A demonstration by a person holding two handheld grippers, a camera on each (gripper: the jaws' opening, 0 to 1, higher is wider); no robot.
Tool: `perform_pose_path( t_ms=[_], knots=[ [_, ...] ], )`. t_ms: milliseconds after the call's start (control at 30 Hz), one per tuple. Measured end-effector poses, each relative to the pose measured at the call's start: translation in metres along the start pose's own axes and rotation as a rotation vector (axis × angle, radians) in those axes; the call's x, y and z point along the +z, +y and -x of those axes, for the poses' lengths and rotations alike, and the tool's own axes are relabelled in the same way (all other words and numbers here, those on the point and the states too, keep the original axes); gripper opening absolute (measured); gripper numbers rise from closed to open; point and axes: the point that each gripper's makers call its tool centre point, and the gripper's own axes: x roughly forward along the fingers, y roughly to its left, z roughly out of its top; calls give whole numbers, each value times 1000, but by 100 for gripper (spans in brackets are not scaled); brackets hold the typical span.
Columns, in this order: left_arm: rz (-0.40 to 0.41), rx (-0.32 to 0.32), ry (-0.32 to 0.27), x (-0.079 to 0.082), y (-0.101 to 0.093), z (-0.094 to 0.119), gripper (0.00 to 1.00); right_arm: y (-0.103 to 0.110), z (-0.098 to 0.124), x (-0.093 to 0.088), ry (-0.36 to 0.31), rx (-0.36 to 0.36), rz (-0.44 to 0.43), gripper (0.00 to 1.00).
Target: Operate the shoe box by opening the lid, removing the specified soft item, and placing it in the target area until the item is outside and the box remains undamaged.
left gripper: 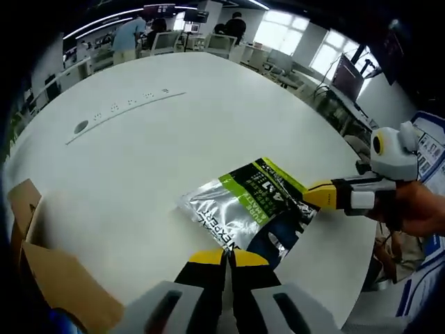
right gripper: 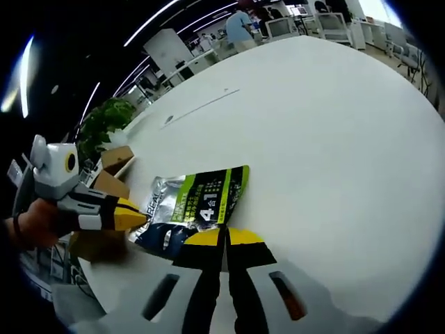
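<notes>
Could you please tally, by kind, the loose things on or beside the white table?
Foil pouch: 1
Cardboard box: 1
Total: 2

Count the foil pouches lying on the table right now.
1: a silver, green and black foil pouch lying flat on the white table, between both grippers; the cardboard box may hide others.

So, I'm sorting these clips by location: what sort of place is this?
Probably an open-plan office or lab: a large white table, office chairs and desks behind it, people standing about, big windows and strip ceiling lights.
</notes>
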Motion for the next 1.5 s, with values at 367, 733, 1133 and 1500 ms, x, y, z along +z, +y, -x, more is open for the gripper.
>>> perform_pose_path(
  t_ms=[367, 733, 1133, 1500],
  knots=[
    [6, 13, 30, -4, 1, -1, 3, -2, 1, 1, -1, -4, -3, 1],
    [21, 65, 43, -3, 10, 10, 9, -6, 10, 6, -13, -42, 7, 7],
    [37, 78, -35, 6, 15, 40, 10, 13, 29, 22, -53, -49, 37, 8],
    [50, 90, -112, 9, 23, 72, 11, 36, 44, 24, -77, -42, 69, 8]
  ],
)
